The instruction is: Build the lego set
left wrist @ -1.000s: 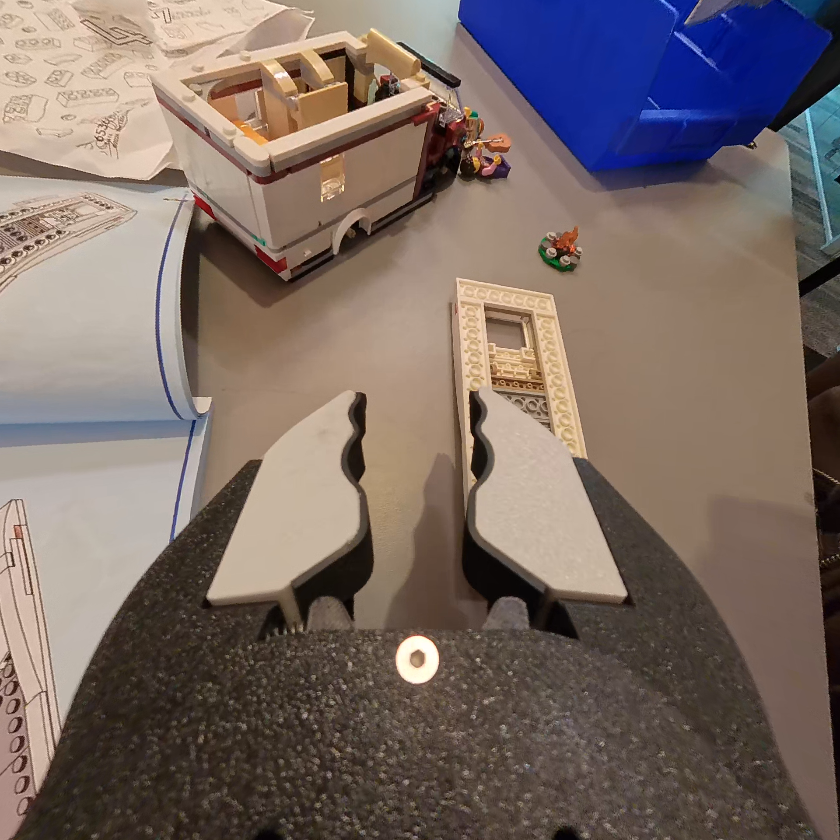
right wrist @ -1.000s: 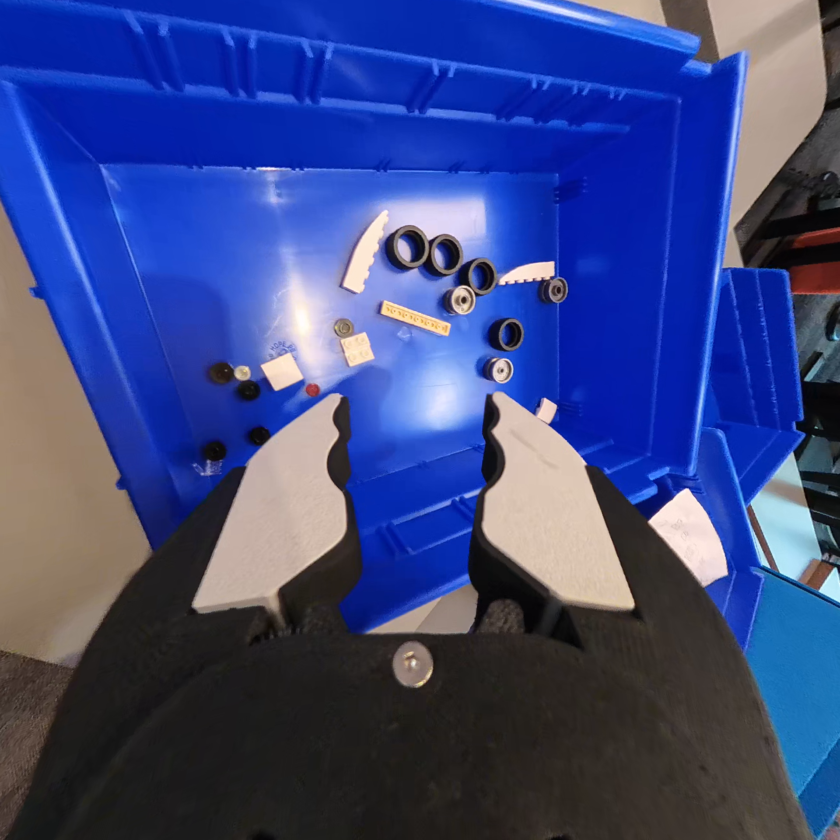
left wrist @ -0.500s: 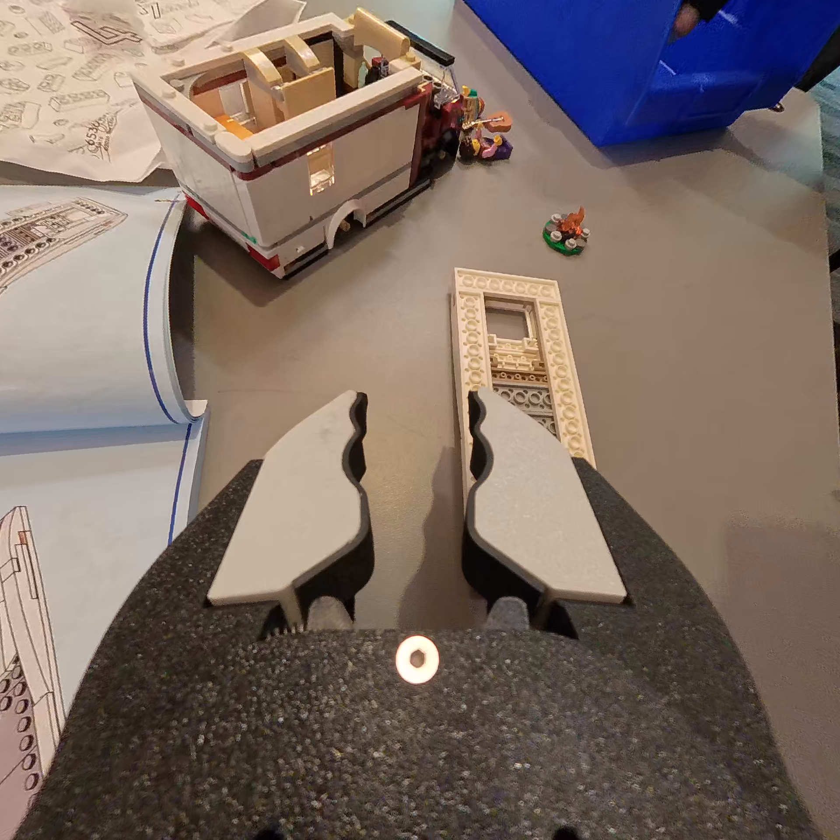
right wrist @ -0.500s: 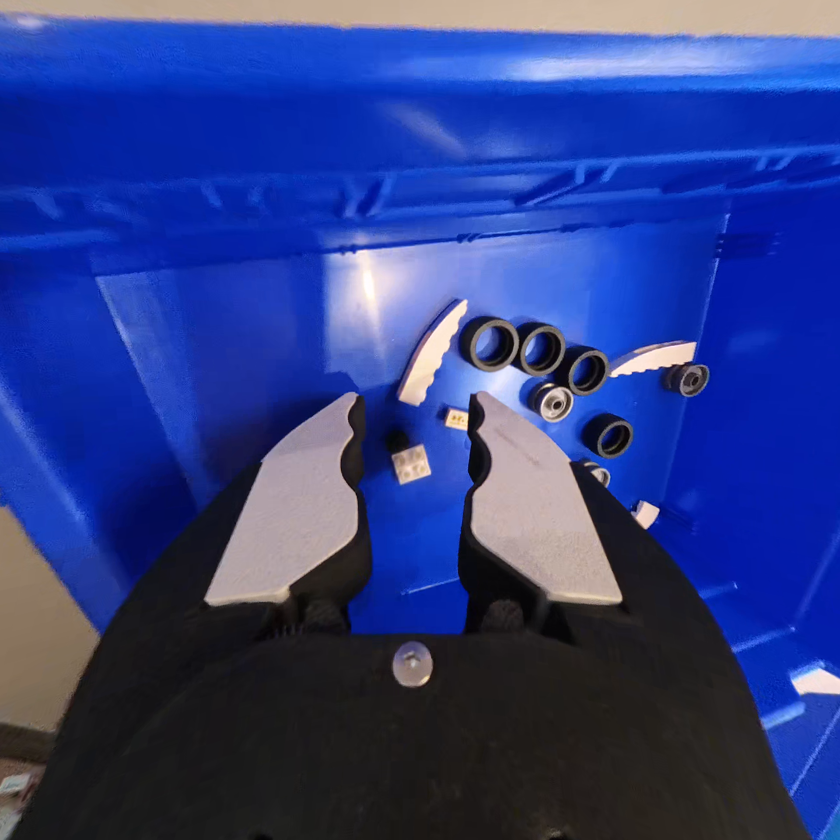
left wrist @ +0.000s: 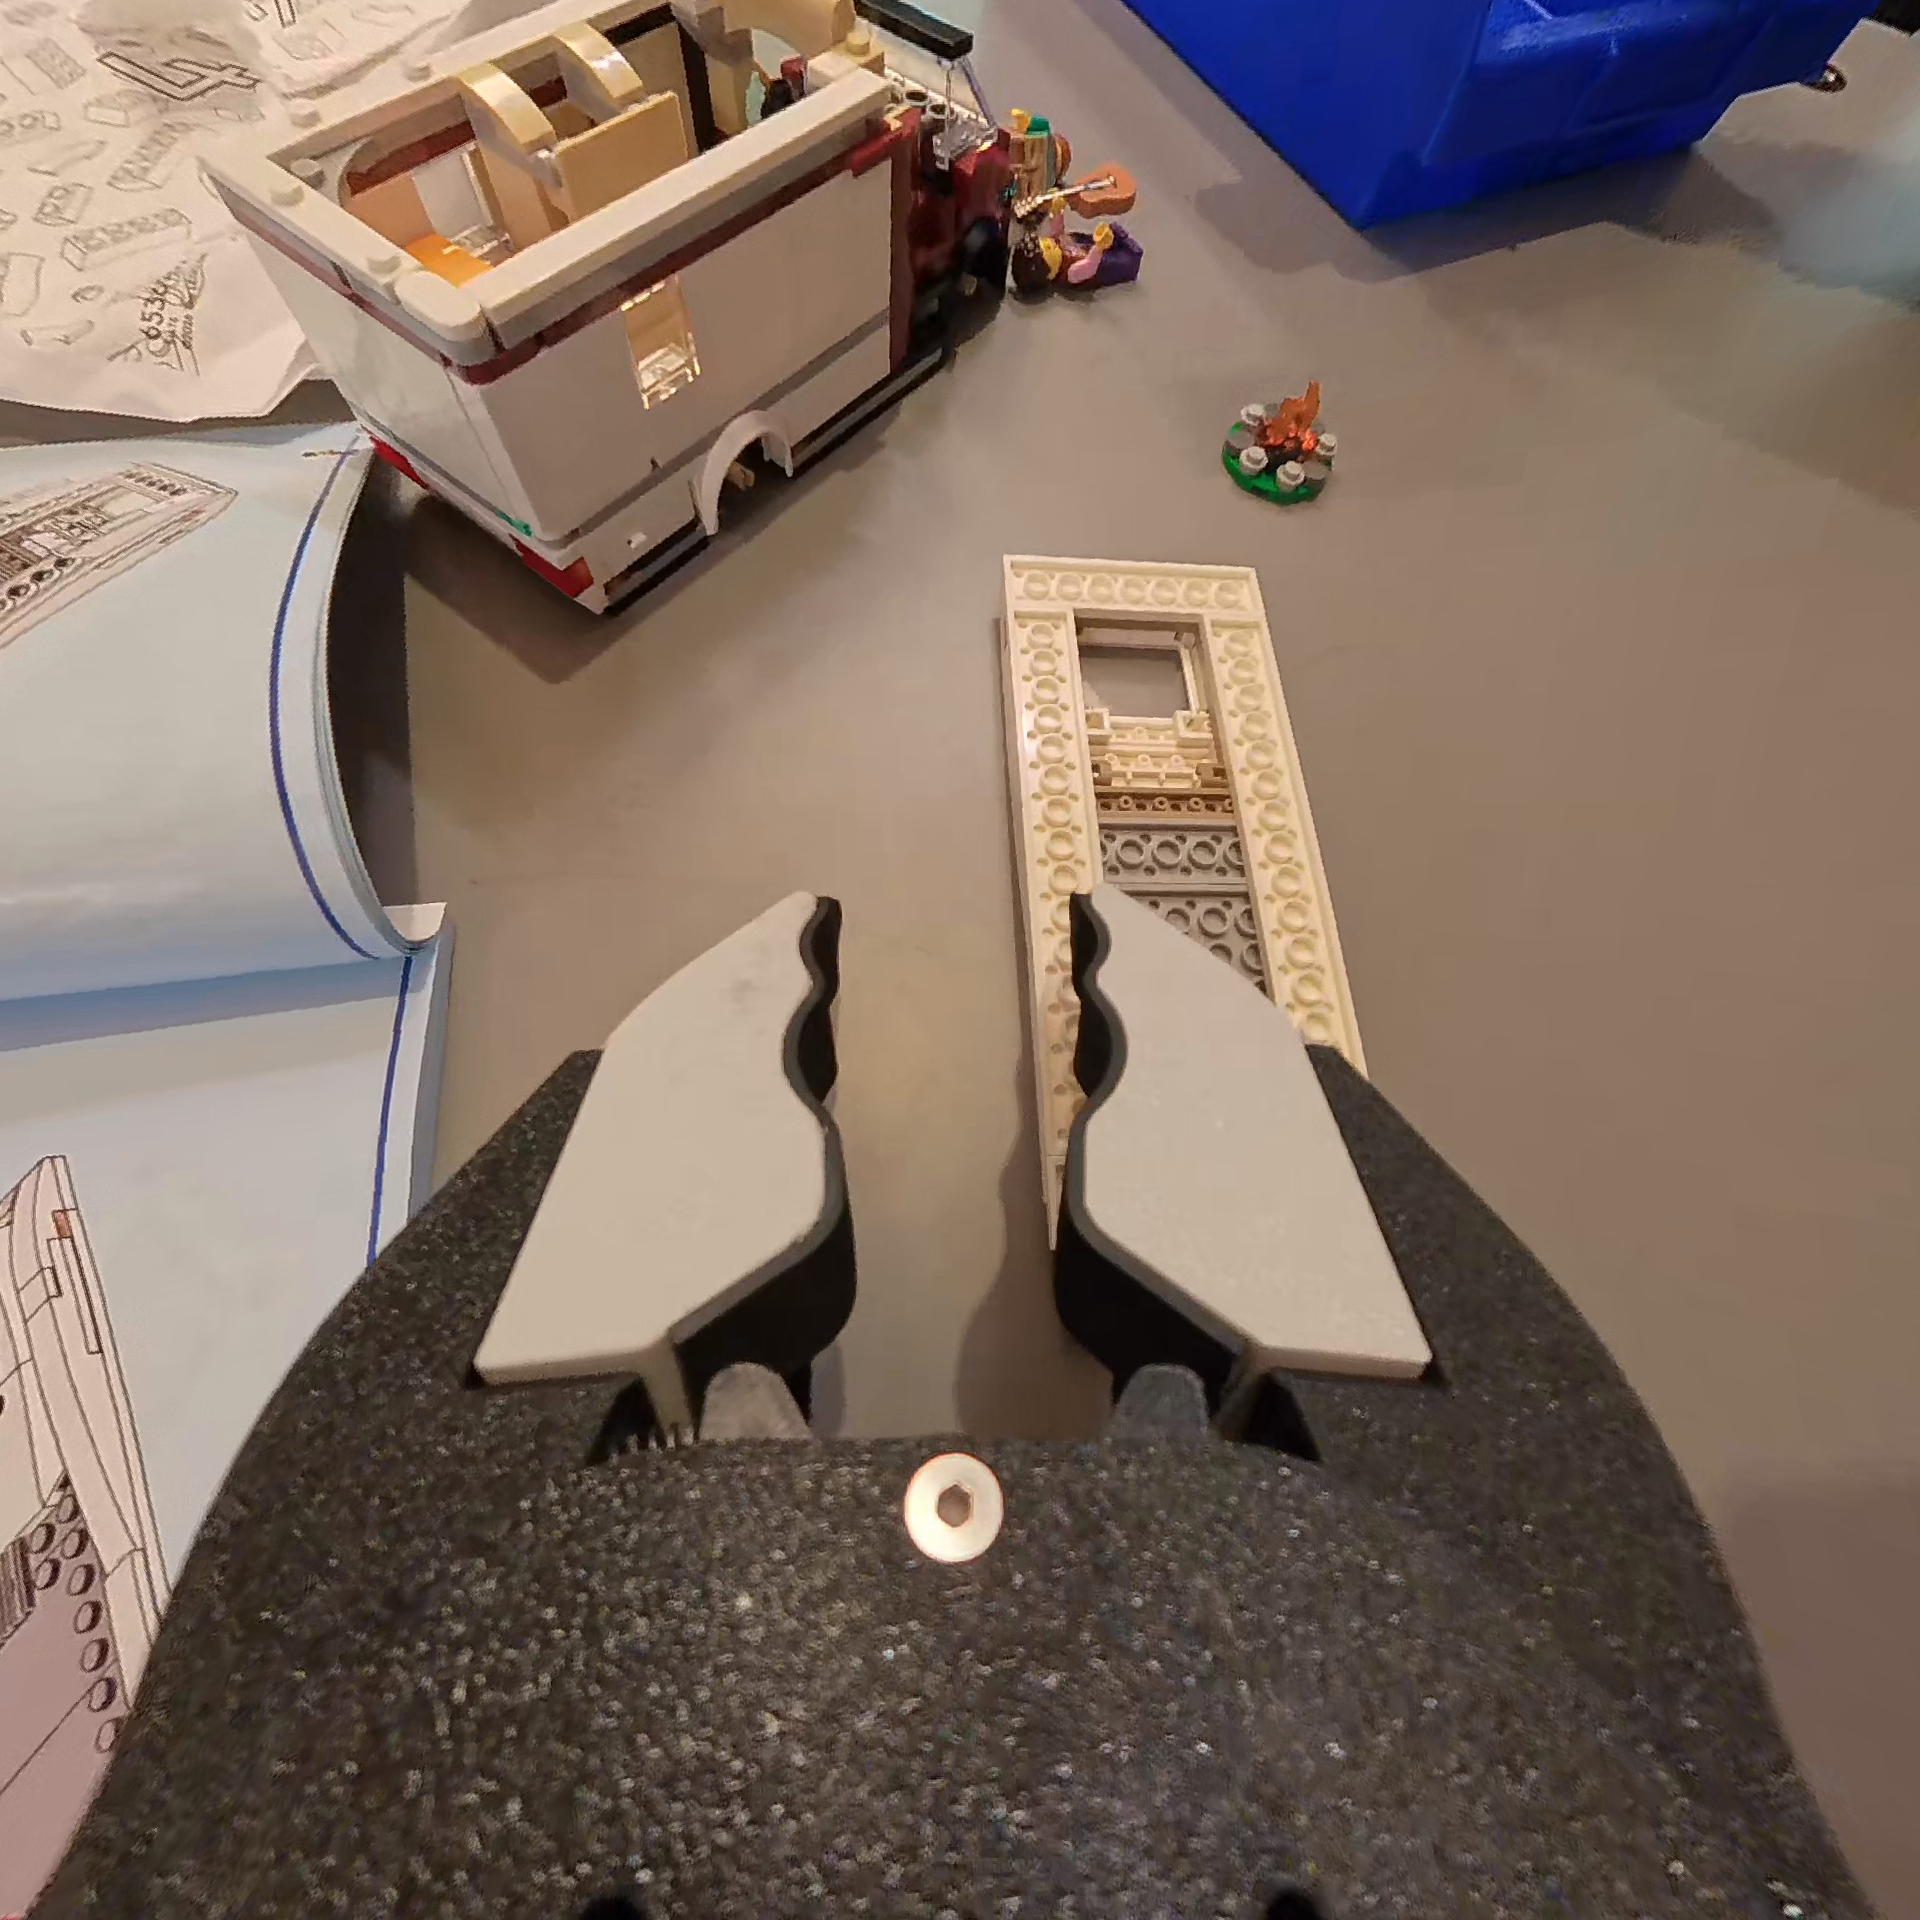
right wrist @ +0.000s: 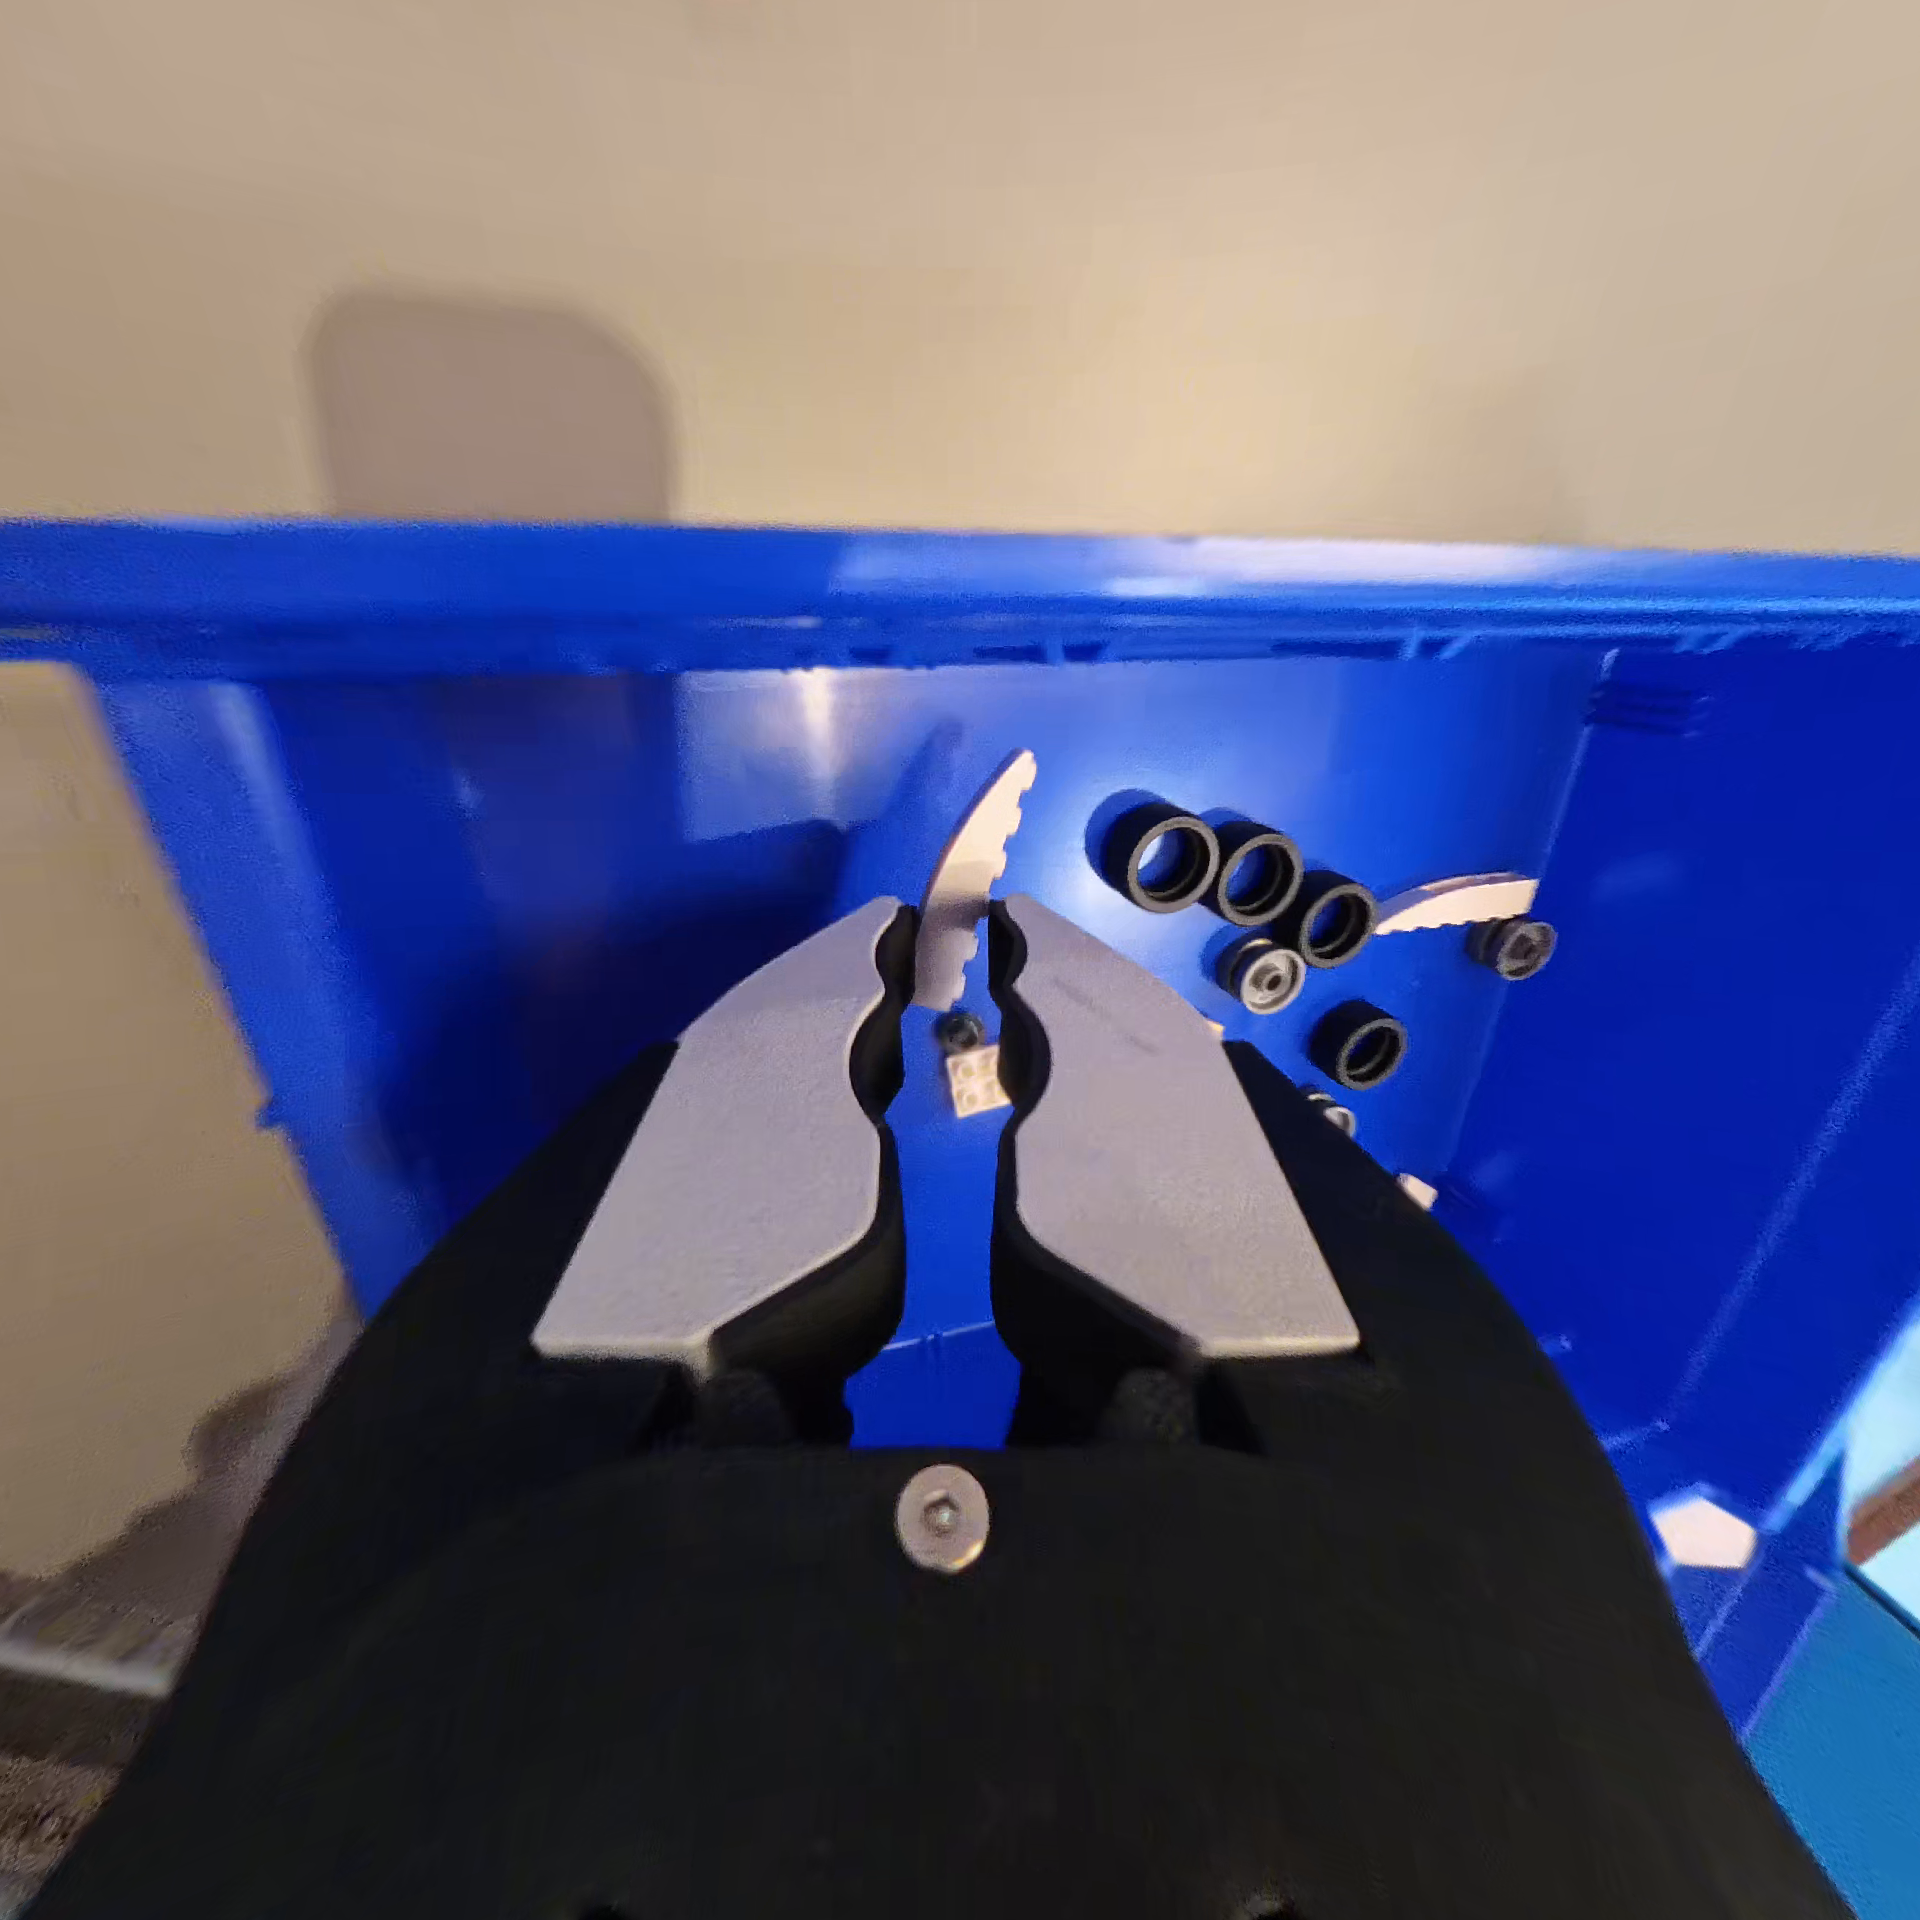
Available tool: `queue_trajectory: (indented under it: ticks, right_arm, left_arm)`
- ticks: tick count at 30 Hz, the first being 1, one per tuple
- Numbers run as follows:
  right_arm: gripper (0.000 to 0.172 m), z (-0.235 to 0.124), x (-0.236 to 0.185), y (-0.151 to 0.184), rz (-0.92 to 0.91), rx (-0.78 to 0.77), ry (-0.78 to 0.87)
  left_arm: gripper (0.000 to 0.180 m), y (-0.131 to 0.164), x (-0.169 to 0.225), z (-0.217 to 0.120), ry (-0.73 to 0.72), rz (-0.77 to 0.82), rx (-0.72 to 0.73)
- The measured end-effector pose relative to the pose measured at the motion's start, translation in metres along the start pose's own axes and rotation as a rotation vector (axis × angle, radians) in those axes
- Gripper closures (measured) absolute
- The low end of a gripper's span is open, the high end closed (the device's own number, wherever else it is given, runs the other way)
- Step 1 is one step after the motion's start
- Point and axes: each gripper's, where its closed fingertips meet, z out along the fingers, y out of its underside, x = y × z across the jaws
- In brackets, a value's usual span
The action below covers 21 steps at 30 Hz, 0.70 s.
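Right gripper [right wrist: 951, 914] pinches white curved piece [right wrist: 971, 883] inside blue bin [right wrist: 623, 592]; left gripper [left wrist: 951, 914] hangs open, empty, beside cream plate [left wrist: 1049, 727].

The grey surface [left wrist: 1558, 831] holds a toy camper van [left wrist: 582, 312], white and dark red with its roof off. In front of the van lies a long cream plate [left wrist: 1278, 831], flat on the surface, and a tiny campfire [left wrist: 1280, 457] sits to the right of the van. An open booklet [left wrist: 135, 727] lies left of the van, two little figures [left wrist: 1070, 229] sit at its far end, and a blue bin [left wrist: 1507, 94] stands beyond them.
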Motion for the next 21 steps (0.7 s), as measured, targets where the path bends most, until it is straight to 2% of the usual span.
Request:
queue_trajectory:
  ticks: [6, 9, 15, 17, 21]
  right_arm:
    - [0.158, -0.060, -0.032, -0.035, -0.081, 0.132, 0.049]
    - [0.159, -0.067, -0.053, -0.044, -0.110, 0.138, 0.098]
    - [0.159, -0.071, -0.060, -0.033, -0.156, 0.079, 0.193]
    - [0.159, -0.081, -0.063, -0.033, -0.126, 0.127, 0.161]
    - [0.159, -0.086, -0.091, -0.047, -0.084, 0.231, -0.005]
  left_arm:
    - [0.137, 0.001, -0.001, -0.001, -0.002, -0.008, -0.001]
    - [0.137, 0.001, -0.001, 0.000, -0.003, -0.005, -0.006]
    - [0.138, 0.000, -0.003, -0.002, 0.003, -0.030, 0.007]
    - [0.138, -0.001, -0.003, -0.002, 0.003, -0.032, 0.009]
    - [0.138, 0.001, -0.001, 0.000, -0.003, -0.008, -0.010]
